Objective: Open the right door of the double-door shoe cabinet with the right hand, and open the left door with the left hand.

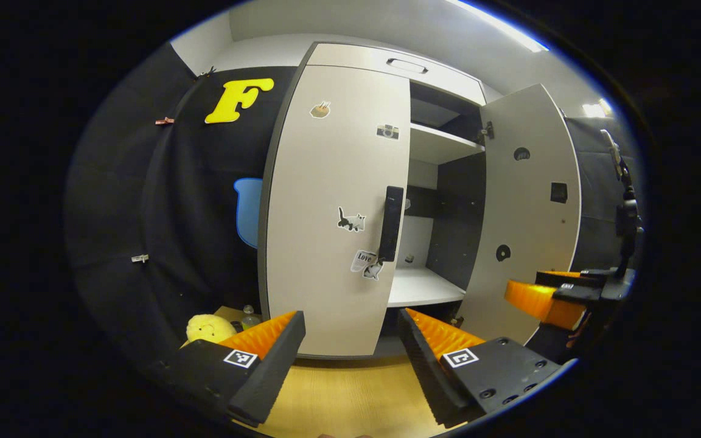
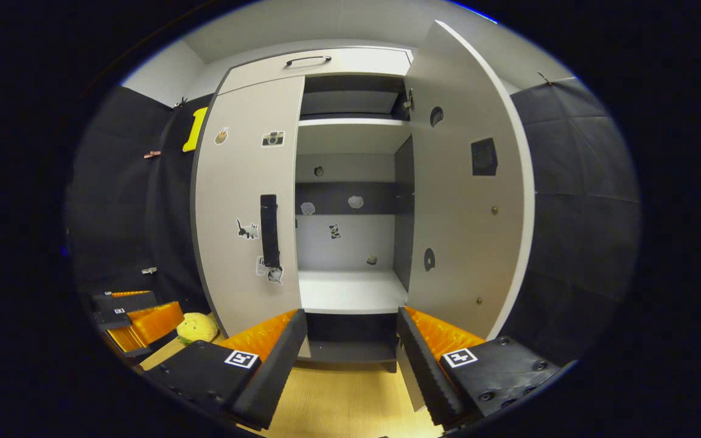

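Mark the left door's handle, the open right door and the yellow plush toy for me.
left door's handle (image 1: 391, 223), left gripper view, mid bar.
open right door (image 2: 466, 231), right gripper view, inner face.
yellow plush toy (image 1: 209, 328), left gripper view, top of body.

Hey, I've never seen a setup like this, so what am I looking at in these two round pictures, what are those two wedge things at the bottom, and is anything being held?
Each picture comes from a fisheye camera riding on a handheld two-finger gripper; a person carries one in each hand. The wedges at the bottom are that gripper's own fingers.

In the left gripper view, the left gripper is open, holding nothing, and faces the left door, which is closed, with its dark handle ahead. The other gripper appears at the right edge.

In the right gripper view, the right gripper is also open and empty. The right door already stands swung open, showing bare shelves.

A yellow plush toy lies on the wooden floor beside the cabinet.
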`<state>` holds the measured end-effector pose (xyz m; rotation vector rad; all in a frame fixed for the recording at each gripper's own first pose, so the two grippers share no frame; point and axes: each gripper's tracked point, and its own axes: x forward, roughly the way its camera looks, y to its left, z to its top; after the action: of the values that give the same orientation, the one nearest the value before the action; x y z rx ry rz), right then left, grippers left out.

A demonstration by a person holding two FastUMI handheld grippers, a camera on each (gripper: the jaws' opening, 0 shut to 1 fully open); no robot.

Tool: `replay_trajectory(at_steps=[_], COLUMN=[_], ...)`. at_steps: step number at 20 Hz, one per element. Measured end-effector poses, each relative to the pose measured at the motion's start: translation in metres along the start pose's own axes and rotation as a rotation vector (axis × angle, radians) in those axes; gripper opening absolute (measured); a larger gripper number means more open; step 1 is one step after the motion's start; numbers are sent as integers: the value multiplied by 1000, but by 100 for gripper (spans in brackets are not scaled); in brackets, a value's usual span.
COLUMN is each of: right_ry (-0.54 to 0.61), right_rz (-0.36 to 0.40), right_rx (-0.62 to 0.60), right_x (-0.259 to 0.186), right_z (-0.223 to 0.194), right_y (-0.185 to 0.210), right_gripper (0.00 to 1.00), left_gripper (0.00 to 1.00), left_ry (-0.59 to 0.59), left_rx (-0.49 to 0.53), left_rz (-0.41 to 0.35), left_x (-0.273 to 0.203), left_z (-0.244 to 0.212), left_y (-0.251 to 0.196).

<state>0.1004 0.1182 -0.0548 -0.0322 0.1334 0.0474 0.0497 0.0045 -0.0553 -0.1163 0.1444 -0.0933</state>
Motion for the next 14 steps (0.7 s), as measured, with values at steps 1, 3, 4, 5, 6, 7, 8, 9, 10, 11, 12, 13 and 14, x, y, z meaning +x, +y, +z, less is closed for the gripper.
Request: replay_trajectory(at_steps=[1,3,4,5,6,7,8,9,10,11,12,13,14], right_ry=[1,-1,-1,-4,-6,-7,-3,3,5,6,6,9,11], right_rz=[6,34,49,60,74,85,94,107,119,128,140,152,161], right_rx=[-5,-18,-22,-23,-24,-23,-15,1,18,28,34,38,41], right_x=[4,7,7,8,7,8,8,8,6,6,5,5,5], right_z=[-1,-6,-9,-11,-12,-14,-17,-20,-22,-25,-27,-29,-31], right_y=[-2,1,2,1,1,0,-2,-2,-2,-2,-2,-2,-2], right_gripper=[97,100,100,100,100,99,99,98,98,98,98,98,98], left_gripper=[95,95,95,95,94,94,95,95,95,94,94,94,94], left_ry=[-12,-43,-55,-64,-70,-77,-82,-85,-83,-81,-82,-83,-78], left_rx=[-12,-21,-14,-1,12,26,39,48,55,60,62,63,65], left_rz=[-2,3,10,17,22,26,30,31,30,21,17,17,20], left_x=[8,29,40,52,63,74,85,96,107,117,127,135,145], left_z=[8,30,41,49,58,65,73,78,83,88,92,94,97], left_y=[-7,-14,-16,-18,-19,-21,-24,-26,-30,-35,-39,-40,-42])
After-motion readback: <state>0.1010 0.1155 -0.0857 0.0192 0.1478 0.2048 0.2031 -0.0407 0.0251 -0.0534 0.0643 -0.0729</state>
